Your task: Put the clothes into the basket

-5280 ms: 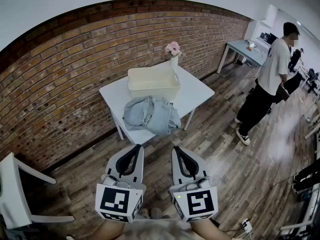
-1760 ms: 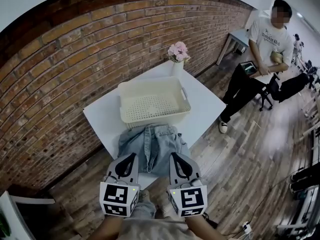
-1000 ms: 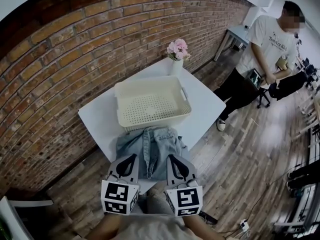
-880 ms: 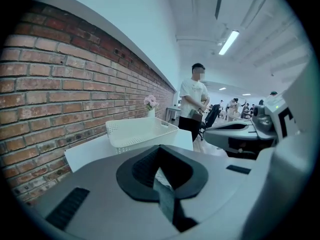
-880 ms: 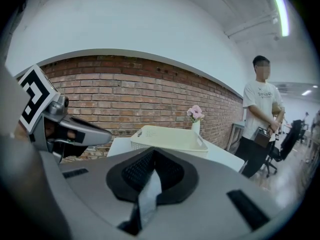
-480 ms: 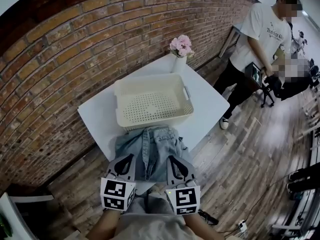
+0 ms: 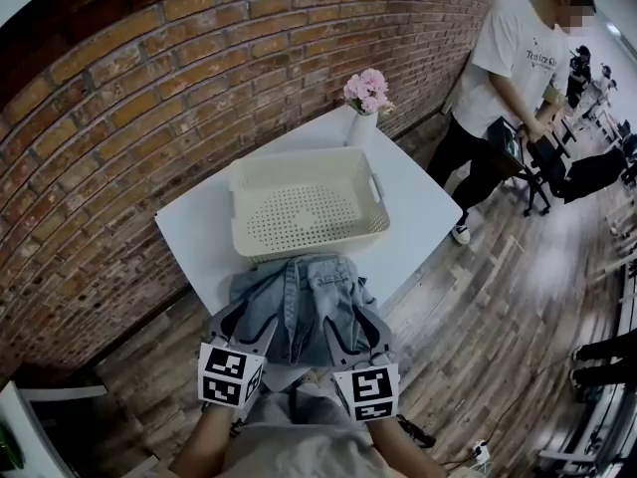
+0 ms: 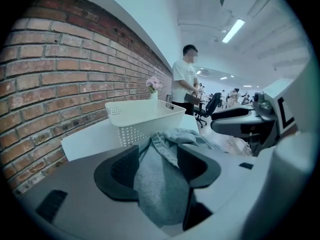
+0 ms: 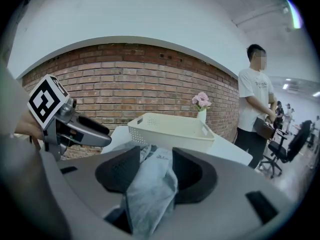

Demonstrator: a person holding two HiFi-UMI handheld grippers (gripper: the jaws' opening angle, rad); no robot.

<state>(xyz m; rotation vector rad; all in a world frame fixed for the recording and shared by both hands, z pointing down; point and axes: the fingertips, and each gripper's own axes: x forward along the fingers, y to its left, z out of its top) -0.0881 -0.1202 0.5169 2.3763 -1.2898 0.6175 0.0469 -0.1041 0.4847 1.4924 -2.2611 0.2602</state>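
Observation:
Pale blue denim clothes [image 7: 299,307] lie bunched at the near edge of the white table [image 7: 194,237], just in front of the cream perforated basket [image 7: 318,249]. My left gripper [image 7: 247,325] sits at the denim's near left corner and my right gripper [image 7: 356,332] at its near right corner. In the left gripper view the jaws [image 8: 159,166] are opening, with denim [image 8: 160,184] filling the gap and touching both pads. In the right gripper view the jaws [image 9: 155,169] are also opening, with denim [image 9: 150,189] packed between the pads. The basket [image 9: 170,129] stands empty beyond.
A white vase of pink flowers [image 7: 365,98] stands at the table's far right corner. A brick wall [image 7: 119,118] runs behind the table. A person in a white shirt [image 7: 508,58] stands on the wood floor to the right, near office chairs.
Both grippers have moved forward from in front of the table onto the near edge of the denim, and cloth now sits between their jaws. The person at right has stepped closer.

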